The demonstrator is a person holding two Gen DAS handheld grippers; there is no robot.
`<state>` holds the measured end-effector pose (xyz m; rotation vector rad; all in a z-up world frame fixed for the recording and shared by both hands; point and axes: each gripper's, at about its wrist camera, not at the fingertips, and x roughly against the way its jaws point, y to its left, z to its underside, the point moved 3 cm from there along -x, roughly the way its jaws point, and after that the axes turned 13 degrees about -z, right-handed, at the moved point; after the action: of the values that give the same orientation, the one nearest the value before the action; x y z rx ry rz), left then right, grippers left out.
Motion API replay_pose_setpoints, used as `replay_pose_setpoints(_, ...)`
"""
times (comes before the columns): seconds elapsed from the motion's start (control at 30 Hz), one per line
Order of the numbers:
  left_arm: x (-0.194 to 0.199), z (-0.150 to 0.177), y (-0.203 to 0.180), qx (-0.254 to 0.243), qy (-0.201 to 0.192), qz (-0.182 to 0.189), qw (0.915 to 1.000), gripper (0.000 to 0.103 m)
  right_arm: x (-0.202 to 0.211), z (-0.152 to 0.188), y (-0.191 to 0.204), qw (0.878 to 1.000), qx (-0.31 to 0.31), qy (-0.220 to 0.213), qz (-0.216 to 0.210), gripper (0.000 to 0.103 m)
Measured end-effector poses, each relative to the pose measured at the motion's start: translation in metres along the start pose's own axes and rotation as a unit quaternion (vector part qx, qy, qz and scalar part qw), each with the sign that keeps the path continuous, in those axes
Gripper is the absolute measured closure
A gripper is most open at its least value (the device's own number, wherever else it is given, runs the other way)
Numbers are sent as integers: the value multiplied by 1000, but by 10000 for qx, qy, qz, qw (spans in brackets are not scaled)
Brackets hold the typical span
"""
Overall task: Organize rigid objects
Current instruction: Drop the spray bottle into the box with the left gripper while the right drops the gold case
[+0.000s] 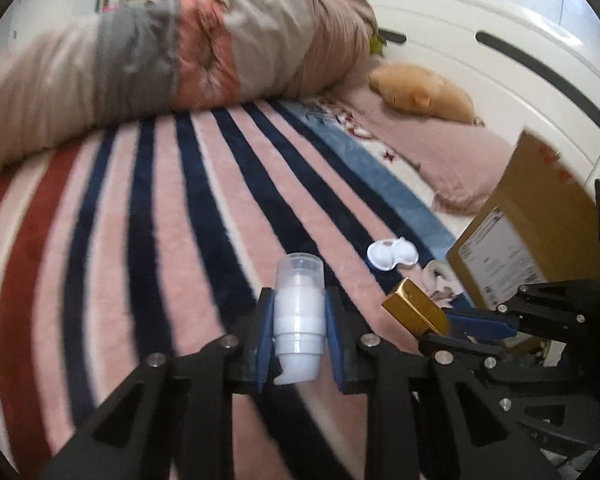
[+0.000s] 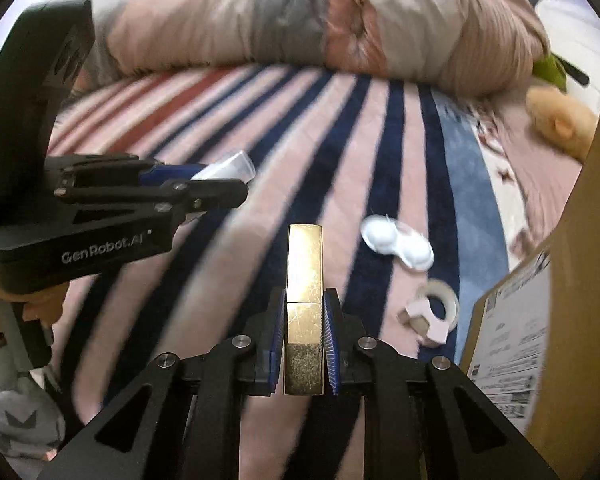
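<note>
My left gripper [image 1: 299, 312] is shut on a white pump bottle [image 1: 299, 312] with a clear cap, held above the striped blanket. It also shows in the right wrist view [image 2: 220, 184] at the left, with the bottle [image 2: 230, 168] in it. My right gripper [image 2: 304, 312] is shut on a gold rectangular box [image 2: 304, 276]. It shows in the left wrist view [image 1: 440, 328] at the right, holding the gold box [image 1: 414, 308]. A white contact lens case [image 2: 396, 246] and a tape roll [image 2: 436, 312] lie on the blanket.
A cardboard box [image 2: 540, 320] with a shipping label stands at the right, also in the left wrist view [image 1: 528, 232]. A rolled quilt [image 1: 180, 52] lies along the far side. An orange plush toy [image 1: 424, 96] rests near the white headboard [image 1: 500, 60].
</note>
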<state>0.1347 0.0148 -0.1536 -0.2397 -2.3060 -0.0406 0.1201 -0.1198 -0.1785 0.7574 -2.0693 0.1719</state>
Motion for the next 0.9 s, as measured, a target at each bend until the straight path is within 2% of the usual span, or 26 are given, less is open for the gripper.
replay_pose_setpoints(0.1,40,-4,7,35,-252,-53,9997,82,25,-8,22,9993,175,-273,-190,89)
replay_pose_setpoints(0.2,83,-7,7,46,-550,82,9984,82,56,-12,42,9970,347,-616,-326,89)
replay_pose_setpoints(0.4,138,-20,-20,-115,-1014,312,9943,82,113,-11,53,9912,419,-1215,-318,89)
replay_pose_setpoints(0.57,155,-34,-73,-474,-1150,667,9900,82,168,2,12,9850,140,-1720,-75,89)
replay_pose_setpoints(0.7,148,-47,-123,-776,-1070,891,9872,82,204,19,-36,9796,-241,-1986,199,89)
replay_pose_setpoints(0.8,137,-54,-158,-974,-919,995,9860,82,213,38,-79,9787,-573,-1940,349,89)
replay_pose_setpoints(0.9,124,-58,-188,-1228,-762,1059,9838,82,208,49,-105,9804,-725,-1787,391,89)
